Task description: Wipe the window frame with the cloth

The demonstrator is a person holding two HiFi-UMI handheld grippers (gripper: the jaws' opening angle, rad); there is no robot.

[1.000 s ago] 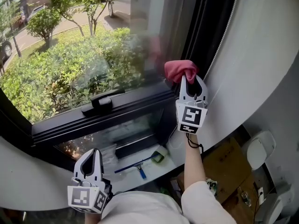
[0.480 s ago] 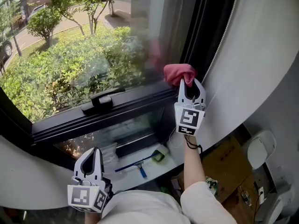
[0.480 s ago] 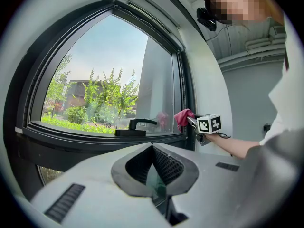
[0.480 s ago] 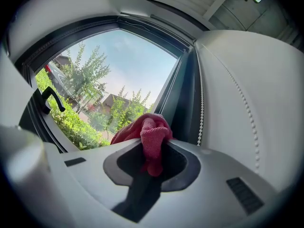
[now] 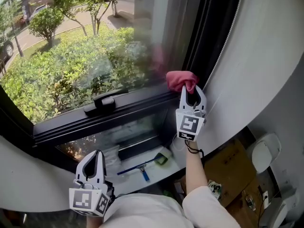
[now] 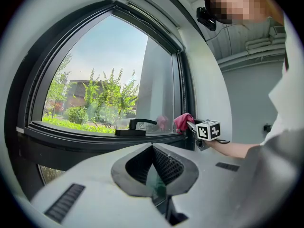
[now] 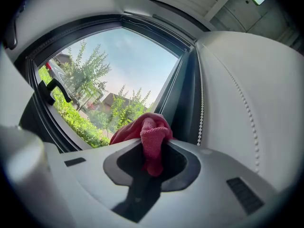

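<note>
A bunched red cloth [image 5: 182, 80] is pinched in my right gripper [image 5: 192, 90], which is shut on it and holds it against the black window frame [image 5: 118, 110] at the lower right corner of the pane. The right gripper view has the cloth [image 7: 149, 134] right ahead, touching the dark upright of the frame [image 7: 186, 99]. My left gripper [image 5: 95, 156] hangs low at the bottom left, away from the window, jaws shut with nothing between them. From the left gripper view, the cloth [image 6: 183, 121] and right gripper [image 6: 192, 126] sit at the frame's right end.
A black window handle [image 5: 100, 102] sits on the frame left of the cloth. A bead cord [image 5: 223, 46] hangs along the white wall on the right. Below, a blue-handled squeegee [image 5: 142, 167] lies on the white sill. A cardboard box [image 5: 232, 170] stands lower right.
My right gripper and the cloth have slid down by a small amount along the frame corner. The left gripper has not moved.
</note>
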